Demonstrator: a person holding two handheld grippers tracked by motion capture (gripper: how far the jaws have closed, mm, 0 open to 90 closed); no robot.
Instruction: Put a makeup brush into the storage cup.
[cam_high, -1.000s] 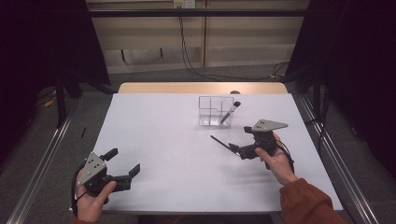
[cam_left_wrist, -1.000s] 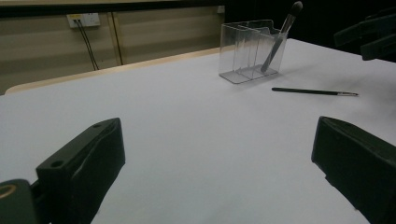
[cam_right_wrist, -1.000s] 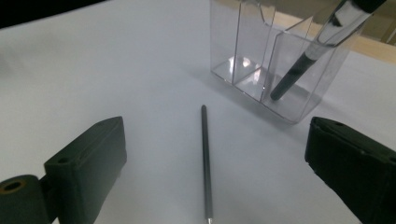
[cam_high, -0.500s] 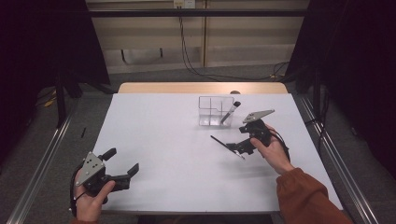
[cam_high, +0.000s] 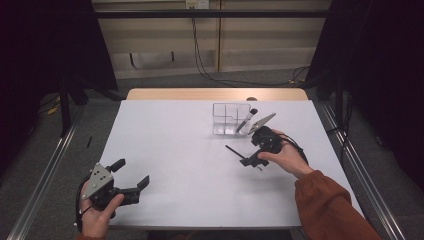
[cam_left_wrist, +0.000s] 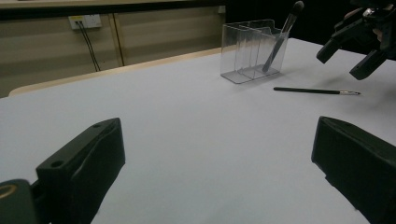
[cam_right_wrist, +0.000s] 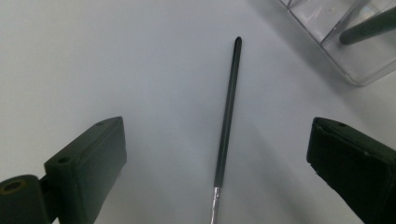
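Best bet imo: bring the right gripper (cam_right_wrist: 217, 154) straight down w/ jaws spread wide as they are, and pinch the thin brush (cam_right_wrist: 227, 116) mid-handle, not the metal end — it'll roll otherwise. Brush lies flat on the table (cam_high: 170, 150), centred btwn the jaws, just beside the clear organizer (cam_high: 229, 119). Left gripper (cam_high: 131, 176) is spread too, holding nothing.

No text, label, brand, number or sign can be read in any of the views.
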